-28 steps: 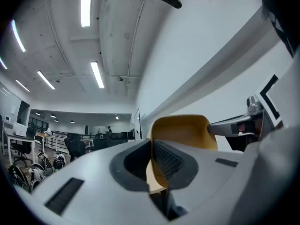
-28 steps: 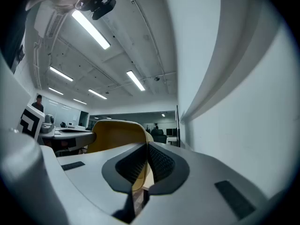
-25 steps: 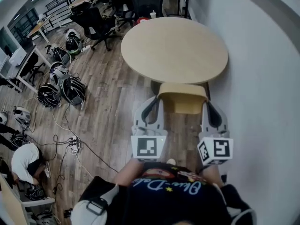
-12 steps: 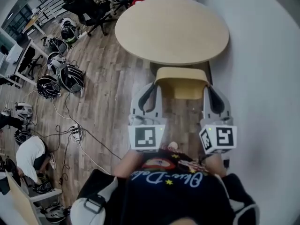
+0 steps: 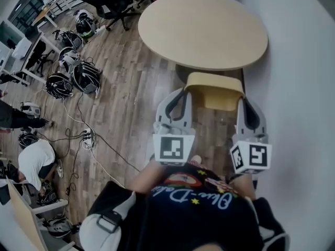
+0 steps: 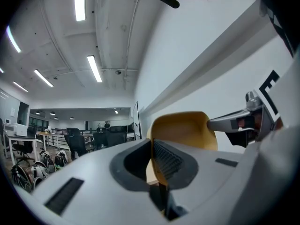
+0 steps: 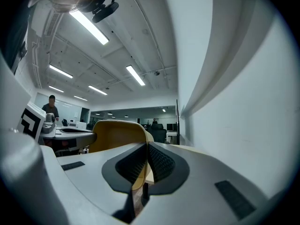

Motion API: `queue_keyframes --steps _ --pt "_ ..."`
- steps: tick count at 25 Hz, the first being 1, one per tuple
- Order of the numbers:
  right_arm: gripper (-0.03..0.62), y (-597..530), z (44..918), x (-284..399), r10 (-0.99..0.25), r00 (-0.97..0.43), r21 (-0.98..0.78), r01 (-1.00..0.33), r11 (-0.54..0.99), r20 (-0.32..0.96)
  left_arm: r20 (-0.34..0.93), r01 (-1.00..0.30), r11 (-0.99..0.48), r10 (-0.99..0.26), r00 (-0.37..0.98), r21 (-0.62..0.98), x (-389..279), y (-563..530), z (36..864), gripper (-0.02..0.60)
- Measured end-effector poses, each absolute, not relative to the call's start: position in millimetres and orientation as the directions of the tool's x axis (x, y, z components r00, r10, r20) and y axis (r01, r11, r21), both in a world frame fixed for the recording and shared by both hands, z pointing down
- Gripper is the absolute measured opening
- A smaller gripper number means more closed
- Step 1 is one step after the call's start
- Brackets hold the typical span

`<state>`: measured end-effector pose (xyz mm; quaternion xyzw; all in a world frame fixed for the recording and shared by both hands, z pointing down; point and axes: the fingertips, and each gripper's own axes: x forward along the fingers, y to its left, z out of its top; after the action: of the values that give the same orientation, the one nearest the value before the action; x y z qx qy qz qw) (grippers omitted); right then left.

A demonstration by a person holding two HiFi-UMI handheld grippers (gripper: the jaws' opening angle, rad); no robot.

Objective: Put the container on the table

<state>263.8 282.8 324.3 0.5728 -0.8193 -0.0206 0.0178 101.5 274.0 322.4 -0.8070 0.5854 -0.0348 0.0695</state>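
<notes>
Held between the left gripper (image 5: 177, 99) and the right gripper (image 5: 249, 106), the container (image 5: 214, 90) drifted rightward in the head view. The table (image 5: 203, 30) slid toward the frame's top, perhaps because the person stepped closer.

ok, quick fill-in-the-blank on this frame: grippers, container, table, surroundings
1. The left gripper and the right gripper are each shut on one side of the ____ container.
2. The table ahead of the person has a ____ top.
3. The white wall runs along the person's ____ side.
4. The container is not yet on the table; it is carried by ____ grippers.

Missing words: yellow; round; right; two
</notes>
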Motion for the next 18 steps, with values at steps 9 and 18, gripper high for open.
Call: queue_keyframes --steps 9,18 --pt "0.011 229 312 225 -0.936 -0.351 0.072 -0.934 0.351 0.022 -0.046 -0.952 -0.284 -0.956 0.291 -0.118 63 224 314 0.018" --pt "0.011 167 312 174 -0.921 -0.387 0.088 -0.917 0.389 0.036 -0.038 -0.964 -0.244 -0.968 0.249 -0.107 11 169 317 0.018"
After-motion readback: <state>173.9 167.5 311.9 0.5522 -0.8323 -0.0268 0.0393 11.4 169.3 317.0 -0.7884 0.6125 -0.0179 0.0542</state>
